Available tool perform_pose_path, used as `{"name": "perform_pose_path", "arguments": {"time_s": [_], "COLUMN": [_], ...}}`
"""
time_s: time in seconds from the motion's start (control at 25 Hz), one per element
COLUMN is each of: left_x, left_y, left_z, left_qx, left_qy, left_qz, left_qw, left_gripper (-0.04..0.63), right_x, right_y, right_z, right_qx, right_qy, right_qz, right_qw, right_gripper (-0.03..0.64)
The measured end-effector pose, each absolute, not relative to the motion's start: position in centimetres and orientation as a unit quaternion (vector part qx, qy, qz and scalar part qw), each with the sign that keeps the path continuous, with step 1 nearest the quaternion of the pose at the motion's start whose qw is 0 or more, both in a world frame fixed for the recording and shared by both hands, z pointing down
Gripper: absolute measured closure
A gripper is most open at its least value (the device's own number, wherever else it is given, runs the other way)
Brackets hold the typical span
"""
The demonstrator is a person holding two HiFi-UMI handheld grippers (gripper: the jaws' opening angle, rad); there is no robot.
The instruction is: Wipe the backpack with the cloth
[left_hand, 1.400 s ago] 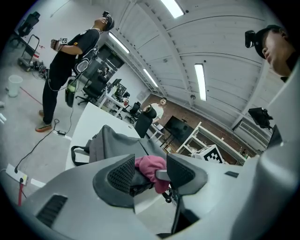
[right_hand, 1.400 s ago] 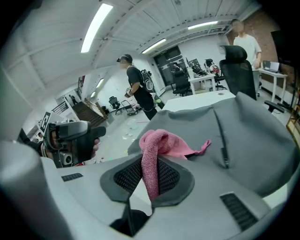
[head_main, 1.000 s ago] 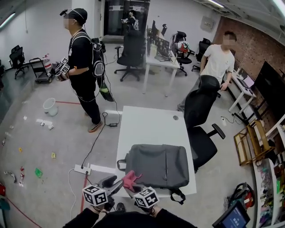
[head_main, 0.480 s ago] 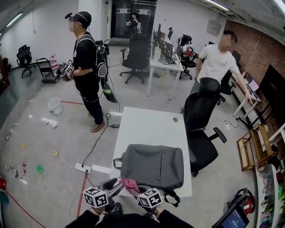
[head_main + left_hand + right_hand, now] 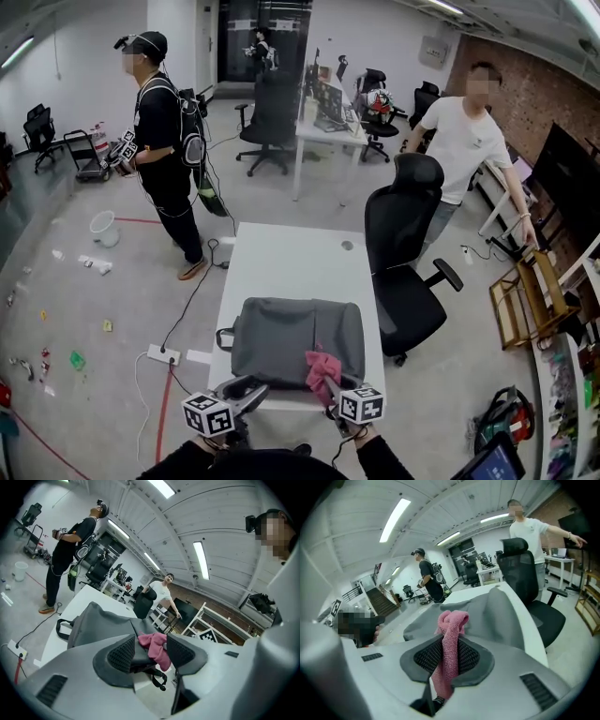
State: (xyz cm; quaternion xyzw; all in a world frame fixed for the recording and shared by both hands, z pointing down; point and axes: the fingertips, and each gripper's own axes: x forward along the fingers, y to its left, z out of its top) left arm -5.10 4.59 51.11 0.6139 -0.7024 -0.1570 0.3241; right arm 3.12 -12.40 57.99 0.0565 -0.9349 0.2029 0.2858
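Right, the grey backpack (image 5: 291,337) lies flat on the white counter (image 5: 281,262), at its near end, carry handle pointing left. The right hand-held gripper (image 5: 450,656) has its jaws clamped on the pink cloth (image 5: 452,620), which bunches up above the pads and trails down between them. From the head view that cloth sits over the backpack's near right corner; whether it's actually pressing on the fabric, can't tell. The left hand-held gripper (image 5: 150,649) is at the backpack's near left edge, jaws standing well apart, nothing pinched between the pads. A black office chair (image 5: 398,234) stands just beside the counter's right side. A person (image 5: 464,141) in a white shirt stands behind it.
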Motion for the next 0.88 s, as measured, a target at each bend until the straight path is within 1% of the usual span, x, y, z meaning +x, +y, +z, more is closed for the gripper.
{"name": "perform_pose_path", "arguments": {"time_s": [0.24, 0.48, 0.64, 0.88], "left_x": [-4.6, -5.9, -7.4, -10.1], "left_y": [3.9, 4.7, 5.5, 7.7], "left_z": [51.4, 51.2, 51.0, 50.9], "left_qx": [0.617, 0.618, 0.620, 0.621], "left_qy": [-0.698, -0.696, -0.694, -0.695], "left_qz": [-0.159, -0.159, -0.158, -0.159], "left_qw": [0.329, 0.329, 0.329, 0.326], "left_gripper": [0.368, 0.368, 0.368, 0.368], "right_x": [6.9, 7.8, 5.6, -0.3], "right_y": [-21.0, -24.2, -22.0, -13.5], "right_z": [55.8, 55.1, 56.0, 58.3], "right_qx": [0.148, 0.205, 0.193, 0.116], "right_qy": [-0.932, -0.926, -0.925, -0.929], "right_qz": [0.212, 0.209, 0.207, 0.199], "right_qw": [0.255, 0.239, 0.254, 0.291], "right_gripper": [0.548, 0.548, 0.548, 0.548]}}
